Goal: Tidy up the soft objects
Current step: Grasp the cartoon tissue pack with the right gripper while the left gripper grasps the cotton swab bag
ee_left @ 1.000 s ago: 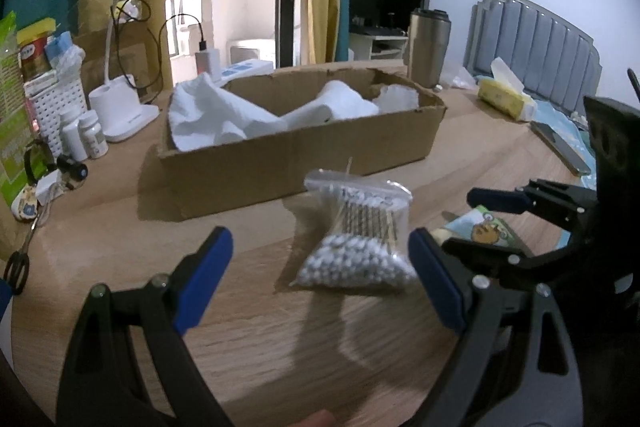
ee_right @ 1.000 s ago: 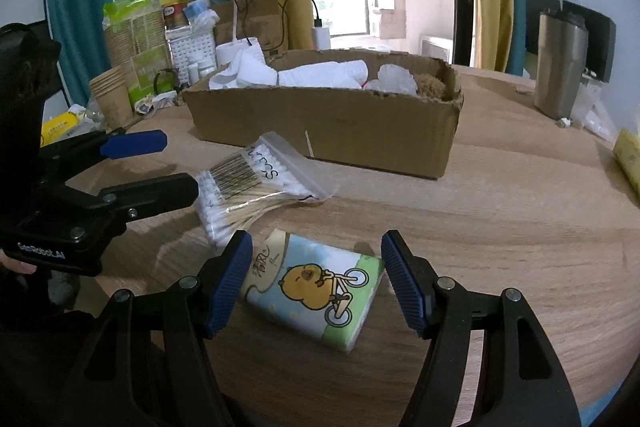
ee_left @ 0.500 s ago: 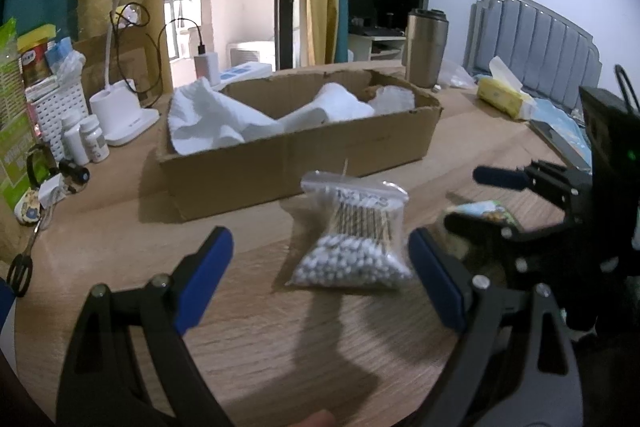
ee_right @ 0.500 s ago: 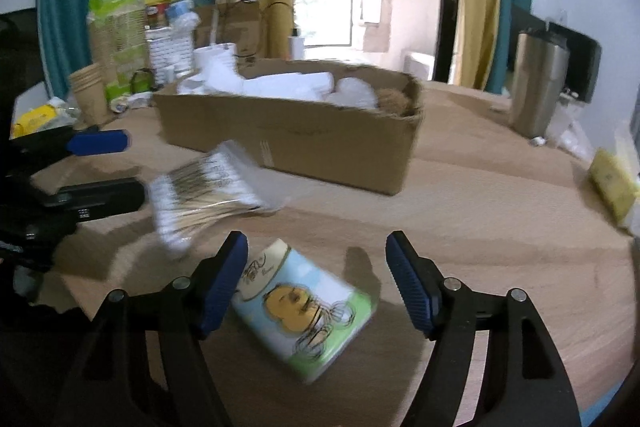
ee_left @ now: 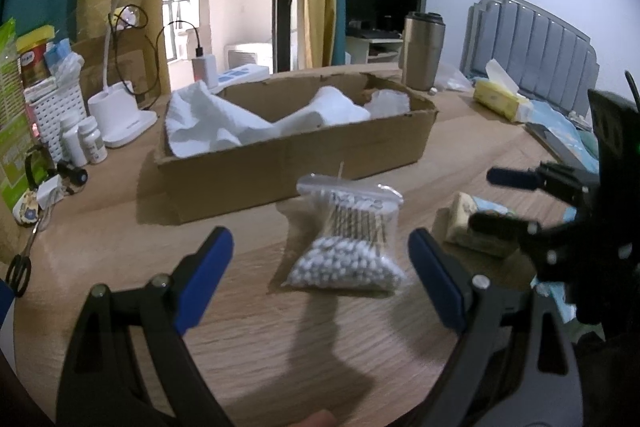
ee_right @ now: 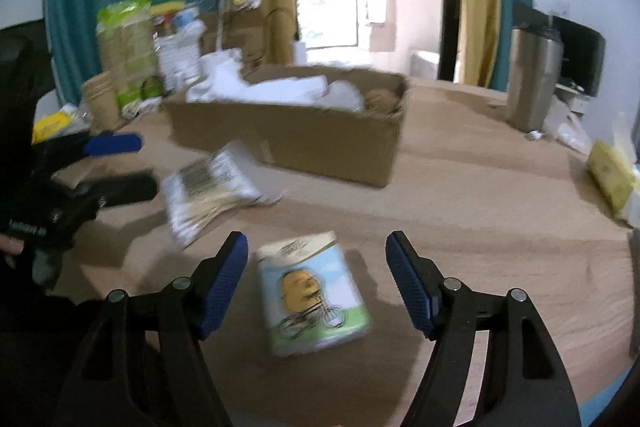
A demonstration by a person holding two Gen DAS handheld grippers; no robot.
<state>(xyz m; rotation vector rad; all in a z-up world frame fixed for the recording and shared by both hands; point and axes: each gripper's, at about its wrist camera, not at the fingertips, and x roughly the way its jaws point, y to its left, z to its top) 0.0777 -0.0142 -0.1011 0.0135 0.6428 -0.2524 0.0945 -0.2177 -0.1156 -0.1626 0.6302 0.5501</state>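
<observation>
A clear bag of cotton swabs (ee_left: 347, 243) lies on the wooden table in front of an open cardboard box (ee_left: 288, 163) that holds white cloths (ee_left: 216, 123). My left gripper (ee_left: 322, 279) is open, with the swab bag between and just beyond its blue pads. A tissue pack with a cartoon print (ee_right: 312, 291) lies between the open fingers of my right gripper (ee_right: 316, 283). The swab bag (ee_right: 208, 187) and box (ee_right: 292, 135) show blurred in the right wrist view. The right gripper also shows in the left wrist view (ee_left: 508, 199), above the tissue pack (ee_left: 476, 227).
A white desk lamp (ee_left: 120, 107), pill bottles (ee_left: 86, 143), scissors (ee_left: 20, 267) and packets stand at the left. A steel tumbler (ee_left: 422, 55) is behind the box. A yellow tissue pack (ee_left: 500, 99) and blue items lie at the right.
My right gripper has swung and turned, so the tissue pack now sits centred between its fingers; its view is blurred with motion. The left gripper has hardly moved.
</observation>
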